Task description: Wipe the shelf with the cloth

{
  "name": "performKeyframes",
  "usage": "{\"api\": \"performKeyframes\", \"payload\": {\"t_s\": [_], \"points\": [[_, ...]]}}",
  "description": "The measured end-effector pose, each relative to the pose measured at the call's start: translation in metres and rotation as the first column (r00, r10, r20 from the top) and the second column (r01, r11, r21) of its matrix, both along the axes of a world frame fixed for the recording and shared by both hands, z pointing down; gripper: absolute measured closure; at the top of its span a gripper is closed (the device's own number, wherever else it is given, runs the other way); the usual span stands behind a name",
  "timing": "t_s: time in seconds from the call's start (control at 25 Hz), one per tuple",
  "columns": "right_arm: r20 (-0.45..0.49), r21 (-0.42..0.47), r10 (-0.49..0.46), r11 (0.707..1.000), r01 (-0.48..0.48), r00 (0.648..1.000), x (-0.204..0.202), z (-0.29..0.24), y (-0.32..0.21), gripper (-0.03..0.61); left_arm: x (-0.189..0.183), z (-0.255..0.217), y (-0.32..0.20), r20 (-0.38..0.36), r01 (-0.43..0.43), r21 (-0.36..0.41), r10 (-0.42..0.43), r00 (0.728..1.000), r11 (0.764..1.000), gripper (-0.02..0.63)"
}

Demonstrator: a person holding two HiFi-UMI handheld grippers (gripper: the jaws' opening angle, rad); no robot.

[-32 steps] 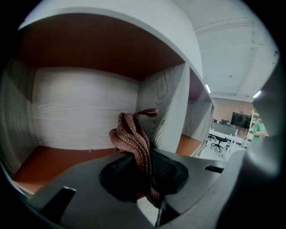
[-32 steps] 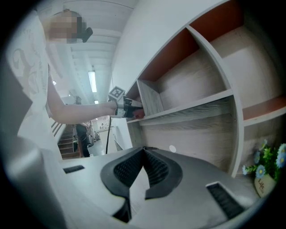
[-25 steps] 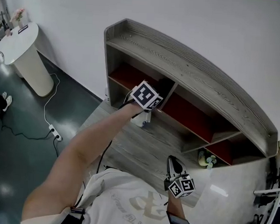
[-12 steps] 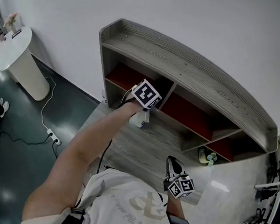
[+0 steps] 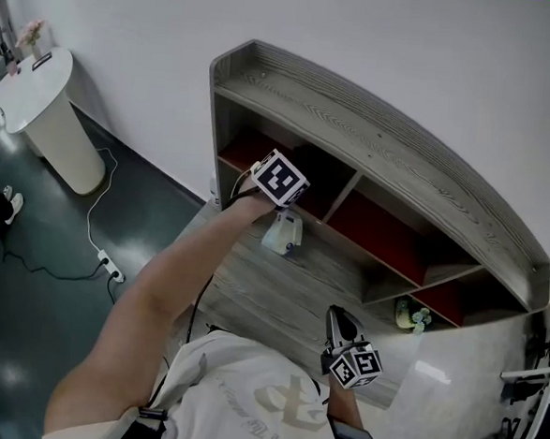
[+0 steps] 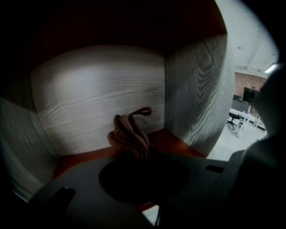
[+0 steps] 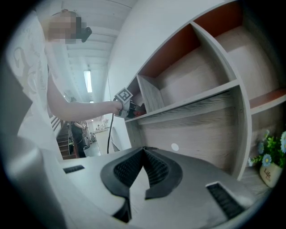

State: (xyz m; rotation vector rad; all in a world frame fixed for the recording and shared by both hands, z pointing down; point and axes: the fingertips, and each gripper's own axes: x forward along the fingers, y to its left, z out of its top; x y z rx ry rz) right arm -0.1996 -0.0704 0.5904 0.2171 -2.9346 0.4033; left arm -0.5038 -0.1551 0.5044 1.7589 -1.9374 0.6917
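Observation:
The grey wood shelf (image 5: 374,141) has several compartments with red surfaces inside. My left gripper (image 6: 136,156) reaches into the far-left compartment, and its marker cube (image 5: 280,179) shows at the opening. It is shut on a bunched brownish cloth (image 6: 129,134) that sticks out past the jaws, just above the red surface (image 6: 172,138) and in front of a wood-grain panel (image 6: 98,98). My right gripper (image 7: 143,151) hangs low by the person's body, shut and empty, its cube (image 5: 356,366) in front of the lower ledge.
A wood divider (image 6: 199,89) stands close on the cloth's right. A small flower pot (image 5: 409,315) sits in the lower right compartment. A white pedestal table (image 5: 48,104) and a cable with a power strip (image 5: 109,264) are on the dark floor at left.
My left gripper has moved left along the shelf, from in front of the first divider into the far-left compartment. The right gripper has stayed put.

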Motion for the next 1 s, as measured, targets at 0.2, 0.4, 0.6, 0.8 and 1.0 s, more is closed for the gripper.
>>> {"api": "performKeyframes", "payload": {"t_s": [0.2, 0.4, 0.6, 0.8, 1.0], "points": [[-0.005, -0.005, -0.011, 1.000, 0.011, 1.000, -0.005, 0.002, 0.000, 0.574, -0.033, 0.001, 0.017, 0.011, 0.101, -0.009, -0.101, 0.995, 0.995, 0.537], [-0.007, -0.009, -0.023, 1.000, 0.023, 1.000, -0.007, 0.004, 0.000, 0.574, -0.064, 0.003, 0.029, -0.001, 0.203, -0.003, -0.203, 0.979, 0.979, 0.537], [-0.008, -0.011, -0.028, 1.000, 0.028, 1.000, -0.005, 0.003, -0.001, 0.574, -0.089, 0.003, 0.040, -0.001, 0.279, -0.013, -0.279, 0.960, 0.960, 0.537], [-0.009, -0.008, -0.032, 0.999, 0.032, 0.999, -0.002, 0.003, -0.002, 0.574, -0.111, 0.003, 0.049, 0.000, 0.345, -0.012, -0.345, 0.939, 0.939, 0.537], [-0.006, -0.010, -0.037, 0.999, 0.037, 0.999, -0.002, 0.003, -0.002, 0.574, -0.119, 0.003, 0.061, 0.015, 0.388, -0.018, -0.387, 0.922, 0.922, 0.540]]}}
